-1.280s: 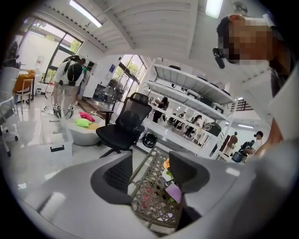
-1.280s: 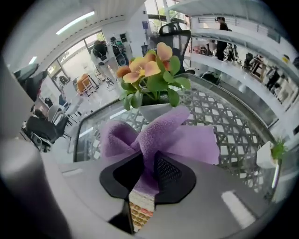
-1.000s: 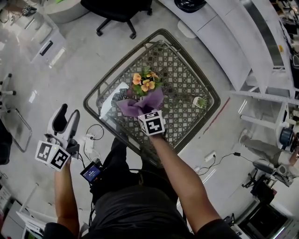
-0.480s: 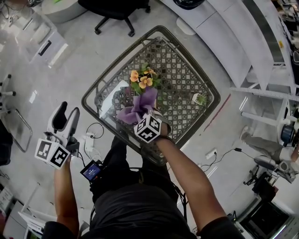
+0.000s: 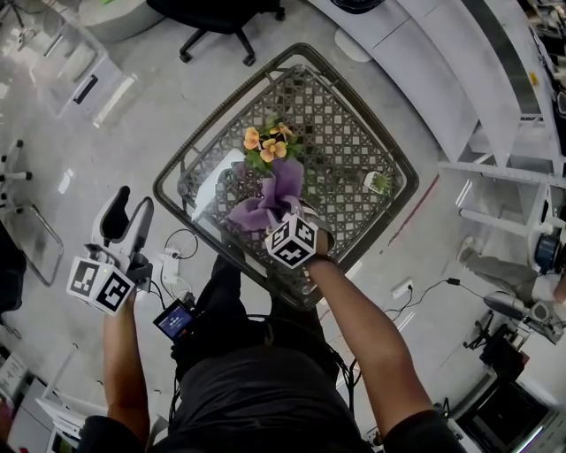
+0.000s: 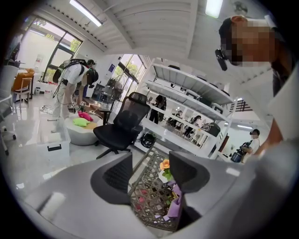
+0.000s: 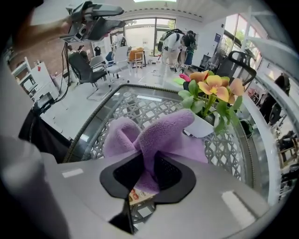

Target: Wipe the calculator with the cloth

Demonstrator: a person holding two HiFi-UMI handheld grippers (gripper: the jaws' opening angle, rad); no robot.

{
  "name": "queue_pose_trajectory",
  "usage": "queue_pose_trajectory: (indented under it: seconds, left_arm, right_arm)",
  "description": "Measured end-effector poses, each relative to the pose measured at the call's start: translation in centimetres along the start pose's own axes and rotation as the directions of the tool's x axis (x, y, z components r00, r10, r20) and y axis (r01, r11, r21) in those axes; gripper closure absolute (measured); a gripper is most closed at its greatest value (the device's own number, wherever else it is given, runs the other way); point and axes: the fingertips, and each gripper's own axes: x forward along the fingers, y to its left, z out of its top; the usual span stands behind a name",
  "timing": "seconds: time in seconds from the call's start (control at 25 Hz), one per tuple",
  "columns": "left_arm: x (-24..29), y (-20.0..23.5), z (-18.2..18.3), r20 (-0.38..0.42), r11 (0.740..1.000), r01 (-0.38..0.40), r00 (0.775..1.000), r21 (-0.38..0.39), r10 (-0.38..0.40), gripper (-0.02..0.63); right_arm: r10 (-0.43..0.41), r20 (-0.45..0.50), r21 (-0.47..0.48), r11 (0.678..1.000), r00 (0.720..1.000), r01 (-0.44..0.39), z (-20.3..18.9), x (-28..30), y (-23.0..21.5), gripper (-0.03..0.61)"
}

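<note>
My right gripper is shut on a purple fleece cloth, which bunches up from between the jaws over the near part of the wicker table. In the right gripper view the cloth is pinched between the black pads of the right gripper. Under them shows a small bit with red and white print; I cannot tell if it is the calculator. My left gripper hangs open off the table's left side, over the floor. The left gripper has nothing between its jaws.
A pot of orange flowers stands just beyond the cloth. A small green and white item lies near the table's right corner. A black office chair stands behind the table, white shelving to the right, cables on the floor.
My right gripper has rolled about its own axis and shifted slightly toward me, twisting the cloth with it. The left gripper has stayed where it was.
</note>
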Motion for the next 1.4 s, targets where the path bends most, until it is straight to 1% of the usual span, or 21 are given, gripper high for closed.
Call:
queue_pose_trajectory:
  seconds: [0.24, 0.44, 0.56, 0.64, 0.68, 0.76, 0.84, 0.92, 1.04, 1.08, 1.12, 1.16, 1.2, 1.4]
  left_arm:
    - [0.5, -0.6, 0.2, -0.002, 1.0, 0.006, 1.0, 0.008, -0.006, 0.339]
    - [0.8, -0.8, 0.4, -0.002, 1.0, 0.01, 1.0, 0.016, -0.01, 0.339]
    - [1.1, -1.1, 0.4, -0.001, 1.0, 0.014, 1.0, 0.017, -0.014, 0.339]
    - [1.3, -1.3, 0.5, 0.0, 1.0, 0.018, 1.0, 0.017, -0.018, 0.339]
    - [1.3, -1.4, 0.5, -0.001, 1.0, 0.019, 1.0, 0.016, -0.019, 0.339]
    - [1.3, -1.4, 0.4, -0.002, 1.0, 0.019, 1.0, 0.015, -0.019, 0.339]
    - [1.2, -1.4, 0.3, -0.002, 1.0, 0.019, 1.0, 0.012, -0.019, 0.339]
    - [1.2, -1.4, 0.1, -0.003, 1.0, 0.019, 1.0, 0.011, -0.019, 0.339]
    - [1.1, -1.4, 0.0, 0.0, 1.0, 0.017, 1.0, 0.01, -0.017, 0.339]
    - [1.0, -1.4, 0.1, 0.001, 1.0, 0.017, 1.0, 0.01, -0.017, 0.339]
    - [1.0, -1.3, 0.1, 0.002, 1.0, 0.017, 1.0, 0.009, -0.017, 0.339]
    - [0.9, -1.3, 0.1, 0.003, 1.0, 0.017, 1.0, 0.008, -0.017, 0.339]
    - [0.9, -1.2, 0.1, 0.004, 1.0, 0.018, 1.0, 0.007, -0.018, 0.339]
    - [0.2, -0.6, -0.4, 0.012, 1.0, 0.015, 1.0, -0.004, -0.015, 0.339]
  right_arm:
    - [-0.02, -0.005, 0.013, 1.0, 1.0, 0.02, -1.2, -0.7, -1.1, 0.509]
    - [-0.051, -0.019, 0.055, 0.997, 0.999, 0.052, -2.3, -1.1, -2.2, 0.509]
    - [-0.086, -0.037, 0.121, 0.989, 0.996, 0.09, -3.5, -1.7, -3.2, 0.509]
    - [-0.111, -0.039, 0.211, 0.971, 0.993, 0.116, -4.1, -2.2, -4.1, 0.509]
    - [-0.121, -0.032, 0.269, 0.955, 0.992, 0.125, -4.2, -2.6, -4.4, 0.509]
    - [-0.138, -0.002, 0.4, 0.908, 0.99, 0.128, -4.0, -3.2, -5.0, 0.509]
    - [-0.156, 0.03, 0.521, 0.846, 0.987, 0.118, -3.6, -3.8, -5.4, 0.509]
    - [-0.161, 0.049, 0.63, 0.771, 0.986, 0.095, -3.6, -3.8, -5.4, 0.509]
    - [-0.151, 0.065, 0.749, 0.661, 0.986, 0.052, -4.0, -3.4, -4.8, 0.509]
    - [-0.146, 0.067, 0.773, 0.633, 0.987, 0.041, -4.0, -3.3, -4.5, 0.509]
    - [-0.14, 0.069, 0.789, 0.613, 0.988, 0.032, -4.0, -3.1, -4.2, 0.509]
    - [-0.133, 0.069, 0.798, 0.602, 0.989, 0.025, -3.9, -3.0, -3.9, 0.509]
    - [-0.124, 0.068, 0.801, 0.598, 0.99, 0.02, -3.8, -2.8, -3.4, 0.509]
    - [-0.056, 0.085, 0.787, 0.616, 0.995, -0.033, -2.2, -1.7, -0.3, 0.509]
